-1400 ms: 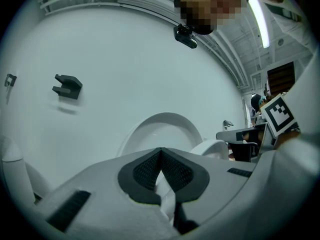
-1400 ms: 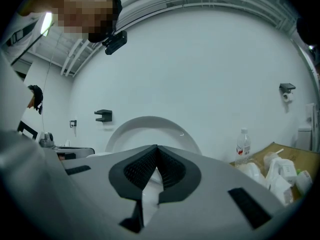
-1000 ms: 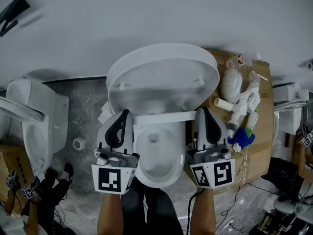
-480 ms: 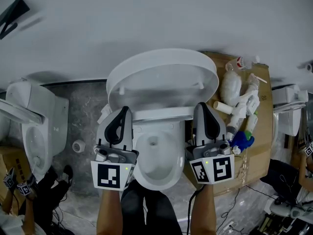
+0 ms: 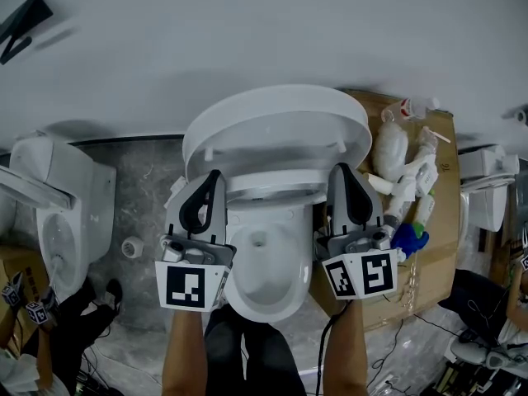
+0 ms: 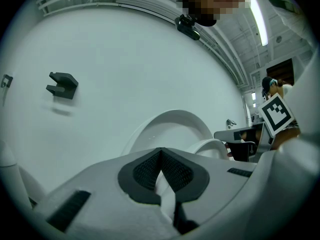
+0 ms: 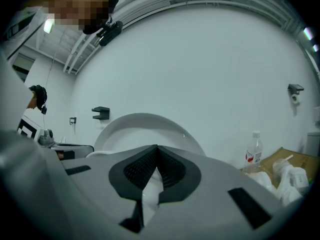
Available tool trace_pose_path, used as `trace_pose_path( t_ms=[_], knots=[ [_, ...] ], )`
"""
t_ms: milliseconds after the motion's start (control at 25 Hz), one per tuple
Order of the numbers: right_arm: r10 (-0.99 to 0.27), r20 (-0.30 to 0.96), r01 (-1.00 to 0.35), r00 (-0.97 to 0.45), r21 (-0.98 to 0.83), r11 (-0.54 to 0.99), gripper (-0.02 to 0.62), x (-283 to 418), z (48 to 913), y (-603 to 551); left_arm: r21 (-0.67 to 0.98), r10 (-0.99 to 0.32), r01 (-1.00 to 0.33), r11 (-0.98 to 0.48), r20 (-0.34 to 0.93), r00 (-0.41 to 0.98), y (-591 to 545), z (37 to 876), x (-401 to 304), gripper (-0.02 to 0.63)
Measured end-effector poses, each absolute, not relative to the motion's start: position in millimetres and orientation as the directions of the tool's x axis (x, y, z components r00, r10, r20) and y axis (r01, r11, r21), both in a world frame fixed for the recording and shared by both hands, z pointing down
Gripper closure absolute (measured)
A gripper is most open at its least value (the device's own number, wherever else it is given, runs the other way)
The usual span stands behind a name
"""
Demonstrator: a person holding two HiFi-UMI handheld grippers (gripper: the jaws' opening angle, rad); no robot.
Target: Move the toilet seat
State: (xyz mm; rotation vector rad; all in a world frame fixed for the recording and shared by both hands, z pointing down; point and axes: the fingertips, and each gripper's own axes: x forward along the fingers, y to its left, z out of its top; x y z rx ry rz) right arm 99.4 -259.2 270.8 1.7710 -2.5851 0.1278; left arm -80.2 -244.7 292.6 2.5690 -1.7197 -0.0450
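Toilet seat (image 5: 271,190) stands tilted up off the bowl (image 5: 264,264) in the head view, just in front of the raised lid (image 5: 276,122), hinged at the wall side; left gripper (image 5: 209,178) and right gripper (image 5: 342,173) flank it, tips at its two side edges, contact not certain; step in hand looks like swinging the seat on its hinge, both tongs used as pushers, not as clamps; next move calls for both tips to travel evenly so the seat doesn't twist or slam; this view alone shows the cardboard box (image 5: 441,246) of bottles to the right and a second toilet (image 5: 62,196) to the left.

Left gripper view: left gripper (image 6: 160,153) has jaws pressed together, nothing between them; lid arc behind, seat rim (image 6: 210,146) to the right; a wall bracket (image 6: 62,85) shows only here.

Right gripper view: right gripper (image 7: 156,150) jaws also together, empty; lid arc beyond; water bottle (image 7: 254,155) stands upright on the box.
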Motion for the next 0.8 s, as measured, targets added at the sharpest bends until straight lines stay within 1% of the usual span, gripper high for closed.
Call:
trace_pose_path(
  t_ms=[800],
  knots=[
    [-0.929, 0.040, -0.929, -0.369, -0.051, 0.367, 0.583, 99, 273, -271, 0.046, -0.928, -0.927, -0.372, -0.009, 0.372, -254, 294, -79, 0.598]
  ],
)
